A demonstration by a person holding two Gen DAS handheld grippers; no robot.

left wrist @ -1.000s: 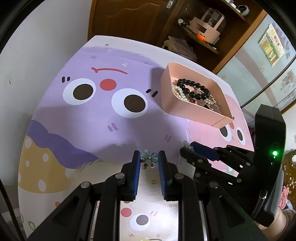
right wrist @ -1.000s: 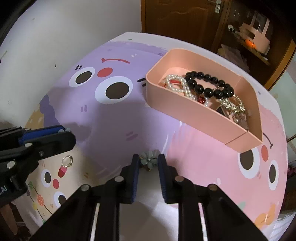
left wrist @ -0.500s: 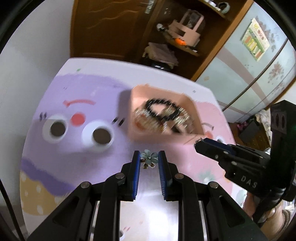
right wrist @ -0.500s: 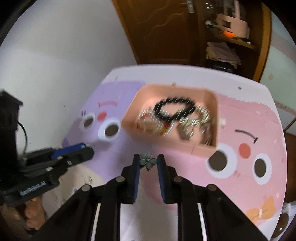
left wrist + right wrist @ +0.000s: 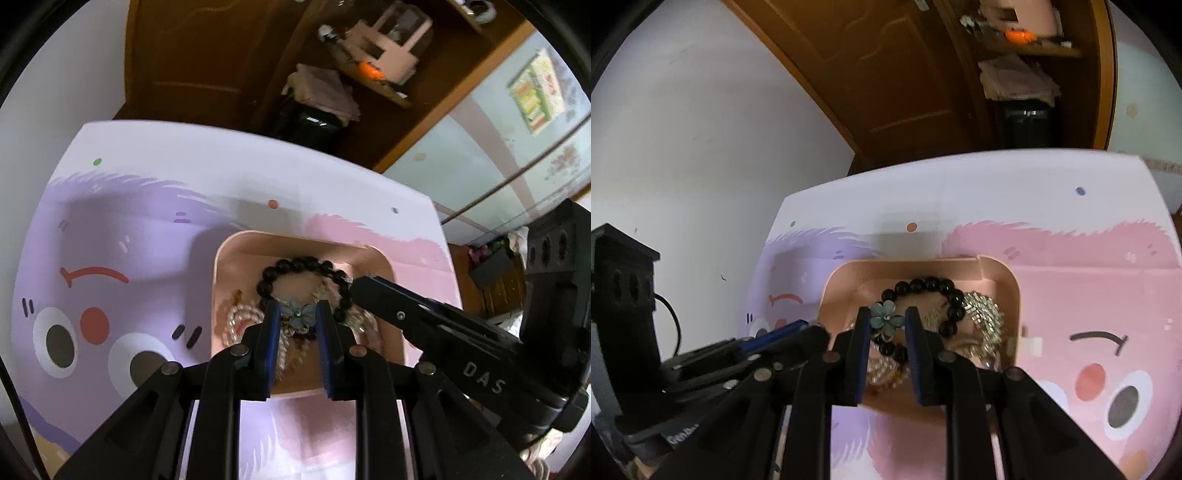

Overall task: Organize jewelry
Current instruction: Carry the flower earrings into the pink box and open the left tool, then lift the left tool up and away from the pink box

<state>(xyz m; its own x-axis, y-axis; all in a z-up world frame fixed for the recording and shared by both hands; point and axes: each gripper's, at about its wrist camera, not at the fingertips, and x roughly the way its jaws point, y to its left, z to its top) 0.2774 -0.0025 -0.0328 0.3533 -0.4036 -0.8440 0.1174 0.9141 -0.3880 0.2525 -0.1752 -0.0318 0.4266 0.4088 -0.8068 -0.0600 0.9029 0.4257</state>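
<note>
Pink tray: my landmark. It sits on the counter, which is covered with a cartoon-face mat. Both grippers hang above its open top.
Left gripper: pinching a small blue-grey flower piece, the left flower, between its fingertips, over the middle of the tray.
Right gripper: pinching a matching piece, the right flower, over the left half of the tray, just beside the left gripper.
Step in hand: I judge this to be the drop-off. Both flowers are carried over the tray and not yet let go.
Next move: I'd lower each gripper a little toward the tray floor, then spread the fingers so the flowers fall inside the walls. They look light and may cling to a pad, so I'd open wide.
Risk: the two grippers are close together over the tray. I'd release one at a time to avoid a knock.
Tray contents: a black bead bracelet toward the far wall, a pearl strand at the left, and a silver chain at the right, all heaped and overlapping. There may be other small bits underneath, but I can't tell them apart.
</note>
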